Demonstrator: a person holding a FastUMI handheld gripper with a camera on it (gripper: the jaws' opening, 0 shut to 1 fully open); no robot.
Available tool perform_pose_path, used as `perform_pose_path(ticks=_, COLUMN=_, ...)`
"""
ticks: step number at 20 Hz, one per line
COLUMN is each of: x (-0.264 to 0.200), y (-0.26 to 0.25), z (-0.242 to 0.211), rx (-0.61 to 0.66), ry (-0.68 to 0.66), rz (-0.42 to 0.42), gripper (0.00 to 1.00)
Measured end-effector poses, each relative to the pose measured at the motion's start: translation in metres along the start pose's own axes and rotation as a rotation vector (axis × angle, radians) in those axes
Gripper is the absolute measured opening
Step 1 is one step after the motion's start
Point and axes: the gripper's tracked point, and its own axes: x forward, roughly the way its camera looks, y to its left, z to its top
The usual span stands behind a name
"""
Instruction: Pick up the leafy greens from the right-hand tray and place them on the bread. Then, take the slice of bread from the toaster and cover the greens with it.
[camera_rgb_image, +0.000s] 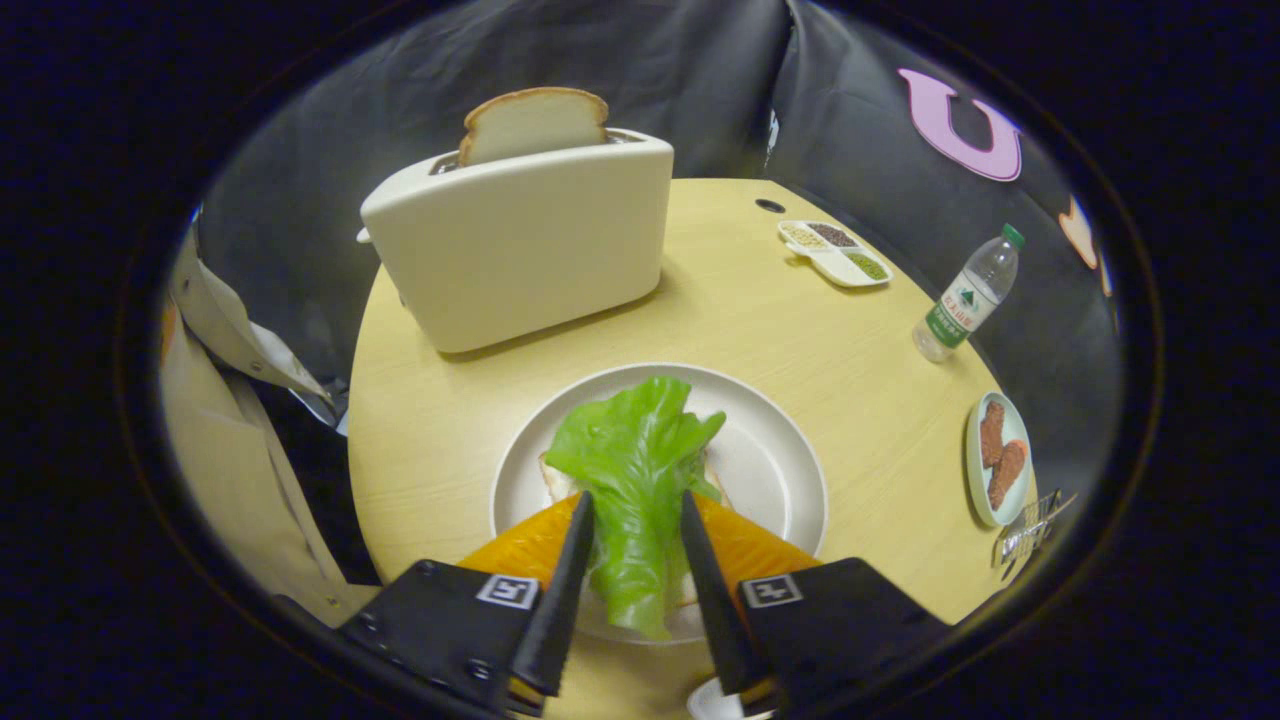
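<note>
Green lettuce leaf (634, 470) lies across the bread slice (556, 480) on the round white plate (770, 450), so the first half of the task reads as done or nearly so. The gripper (637, 505) stands with its two black fingers apart on either side of the leaf's lower end; the gap is wider than the leaf there, and I judge the fingers spread and not pressing on it, though light contact at the edges cannot be ruled out. From the fingers, the cream toaster (525, 245) sits beyond the plate at about 11 o'clock, with the second bread slice (533, 122) upright in its slot, not yet taken. Remaining, in my judgement: withdraw from the leaf, lift that slice, lay it over the greens. A water bottle (966, 297) stands at 2 o'clock, and a small dish of meat slices (1000, 458) lies at 3 o'clock.
</note>
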Motion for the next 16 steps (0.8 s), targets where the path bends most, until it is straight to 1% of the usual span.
perform_pose_path(ticks=5, x=-0.01, y=-0.001, z=0.015, rx=0.021, ry=-0.036, rz=-0.019, gripper=0.73)
perform_pose_path(ticks=10, x=-0.031, y=0.004, z=0.052, rx=0.056, ry=-0.086, rz=-0.029, gripper=1.0)
perform_pose_path(ticks=16, x=-0.05, y=0.017, z=0.106, rx=0.068, ry=-0.134, rz=-0.037, gripper=0.99)
